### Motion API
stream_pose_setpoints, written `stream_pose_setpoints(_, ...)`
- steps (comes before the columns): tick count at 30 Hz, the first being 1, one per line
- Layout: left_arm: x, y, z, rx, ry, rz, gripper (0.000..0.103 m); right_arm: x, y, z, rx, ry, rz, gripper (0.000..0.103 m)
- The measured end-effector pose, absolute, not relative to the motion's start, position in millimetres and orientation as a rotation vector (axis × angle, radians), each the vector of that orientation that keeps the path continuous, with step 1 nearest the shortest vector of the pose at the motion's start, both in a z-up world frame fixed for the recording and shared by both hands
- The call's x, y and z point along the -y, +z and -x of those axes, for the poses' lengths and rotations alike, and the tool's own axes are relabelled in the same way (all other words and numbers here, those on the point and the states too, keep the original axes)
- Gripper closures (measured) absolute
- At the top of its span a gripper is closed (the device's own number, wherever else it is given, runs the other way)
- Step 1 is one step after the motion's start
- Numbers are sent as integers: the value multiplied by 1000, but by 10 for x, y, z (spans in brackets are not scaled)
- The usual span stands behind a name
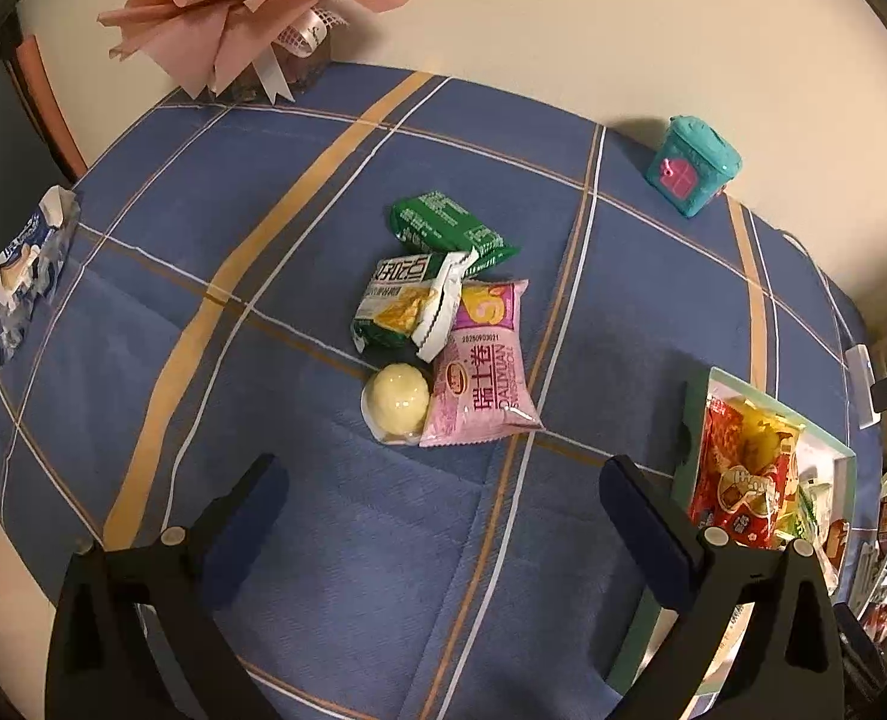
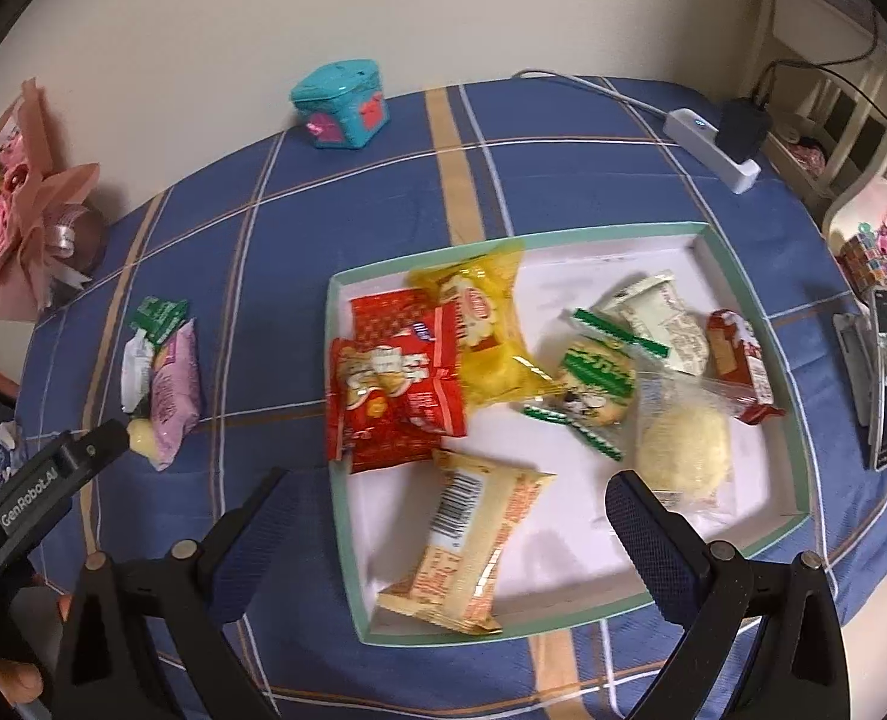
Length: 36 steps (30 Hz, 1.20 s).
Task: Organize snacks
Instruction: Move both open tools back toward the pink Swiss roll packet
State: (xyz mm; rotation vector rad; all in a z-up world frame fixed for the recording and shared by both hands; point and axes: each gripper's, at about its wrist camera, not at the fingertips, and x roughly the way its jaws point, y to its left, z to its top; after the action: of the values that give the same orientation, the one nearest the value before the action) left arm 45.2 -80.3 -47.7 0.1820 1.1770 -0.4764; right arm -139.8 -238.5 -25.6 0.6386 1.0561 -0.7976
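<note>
Left wrist view: the left gripper [image 1: 443,480] stands fully open and empty above the blue plaid surface [image 1: 263,210]. A cluster of 4 loose snacks lies straight ahead, just beyond the fingertips: a round cream bun [image 1: 396,400] nearest, a pink Swiss-roll packet [image 1: 484,373] touching it with its long axis running away from the gripper, then a green-and-white packet [image 1: 406,305] and a dark green packet [image 1: 452,229]. The tray [image 1: 698,414] sits to the right.

Right wrist view: the right gripper [image 2: 443,483] hangs wide open, empty, over the tray [image 2: 800,420], above a cream wafer packet [image 2: 473,534]. This view alone shows the tray's full contents, about 8 snacks, and the left gripper [image 2: 92,447] beside the loose cluster [image 2: 164,372]; the left hand is judged nearer to it.
</note>
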Motion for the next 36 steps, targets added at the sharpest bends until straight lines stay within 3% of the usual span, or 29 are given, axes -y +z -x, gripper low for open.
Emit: stream_pose_setpoints(36, 446, -628, -1405, -1214, -444, -36, 0, 1901, -615, -6, -1034, -524, -594, 0)
